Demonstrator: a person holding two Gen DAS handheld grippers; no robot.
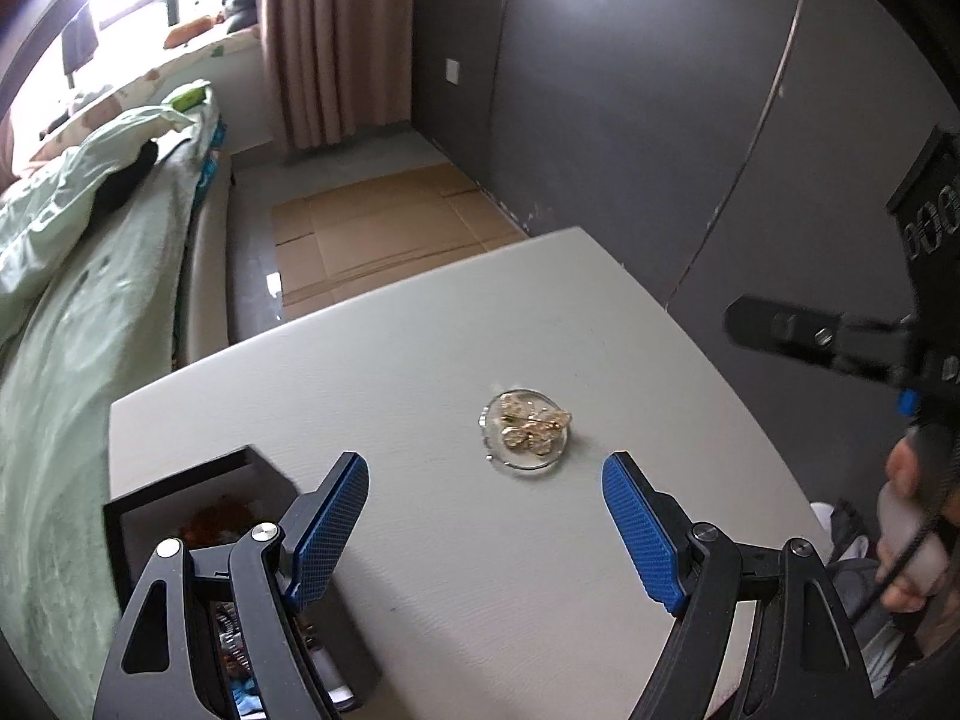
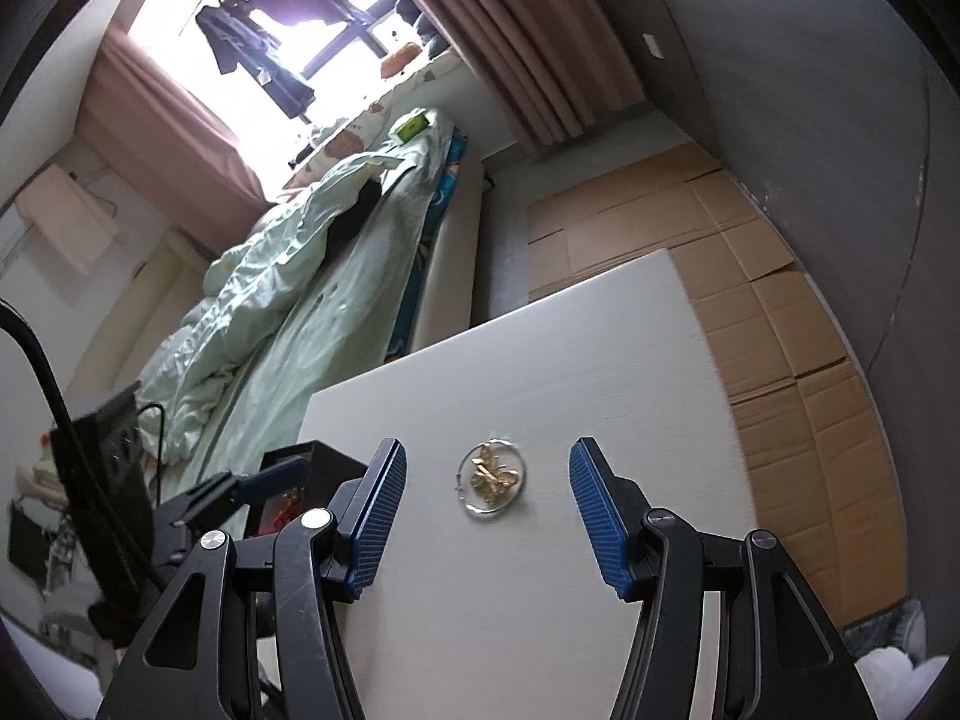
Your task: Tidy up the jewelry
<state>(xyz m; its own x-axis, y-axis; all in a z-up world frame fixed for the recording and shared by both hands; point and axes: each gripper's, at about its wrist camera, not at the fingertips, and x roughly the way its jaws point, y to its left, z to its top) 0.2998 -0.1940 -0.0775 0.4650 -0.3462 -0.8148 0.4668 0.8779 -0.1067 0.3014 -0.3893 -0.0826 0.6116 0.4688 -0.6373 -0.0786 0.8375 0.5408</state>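
Right tongs (image 2: 487, 510) spread wide above the pale counter (image 2: 540, 600), holding nothing. Glass dish (image 2: 491, 483) of gold jewelry (image 2: 492, 478) between the blue pads (image 2: 591, 510). Black box (image 2: 303, 480) at counter's left edge.

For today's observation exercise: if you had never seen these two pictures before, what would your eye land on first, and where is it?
First, the small clear glass dish heaped with gold jewelry, alone in the middle of the pale table. Next, the open left gripper and open right gripper, blue pads framing that dish. At the table's left corner stands a black box with something reddish inside.
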